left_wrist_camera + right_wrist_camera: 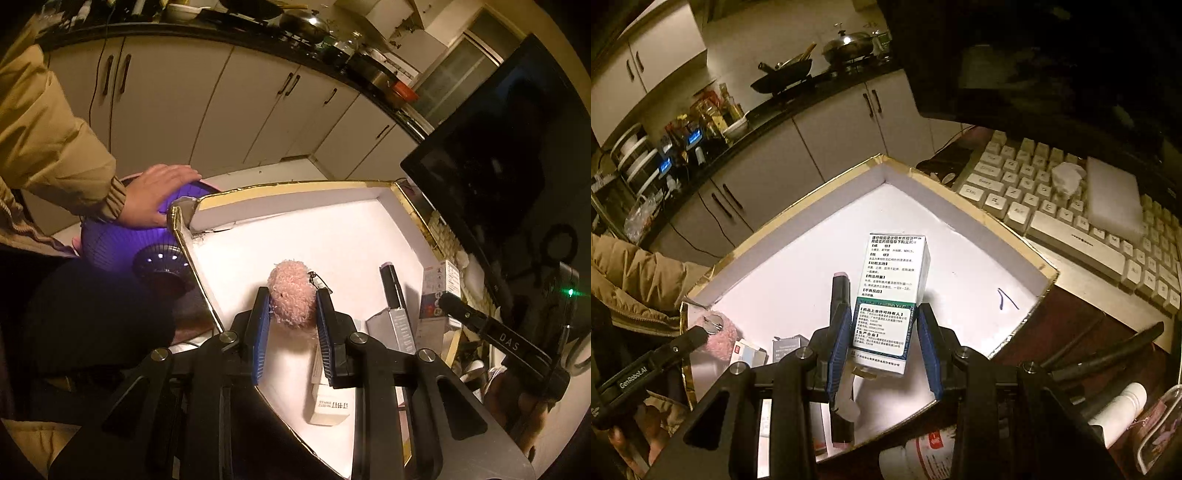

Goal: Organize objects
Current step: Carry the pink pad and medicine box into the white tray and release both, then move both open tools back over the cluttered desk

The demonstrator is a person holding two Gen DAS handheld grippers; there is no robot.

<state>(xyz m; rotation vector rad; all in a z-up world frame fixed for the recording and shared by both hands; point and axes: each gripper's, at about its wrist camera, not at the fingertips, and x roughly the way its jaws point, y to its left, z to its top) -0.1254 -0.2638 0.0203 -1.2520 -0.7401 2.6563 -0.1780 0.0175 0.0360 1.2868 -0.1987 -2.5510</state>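
The small white box is half hidden behind the left claw, so its print can't really be read. The pink plush ball is partly covered in the right wrist view. The white bottle gets cut off by the bottom edge.

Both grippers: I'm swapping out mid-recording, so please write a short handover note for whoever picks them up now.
Left gripper: shut on the pink fluffy ball, over the gold-edged tray.
Right gripper: shut on the white medicine box, also over the tray.
Already in the tray: a black tube, a grey carton, a small white box.
Left to do: set down both held items; a white bottle lies outside the tray.
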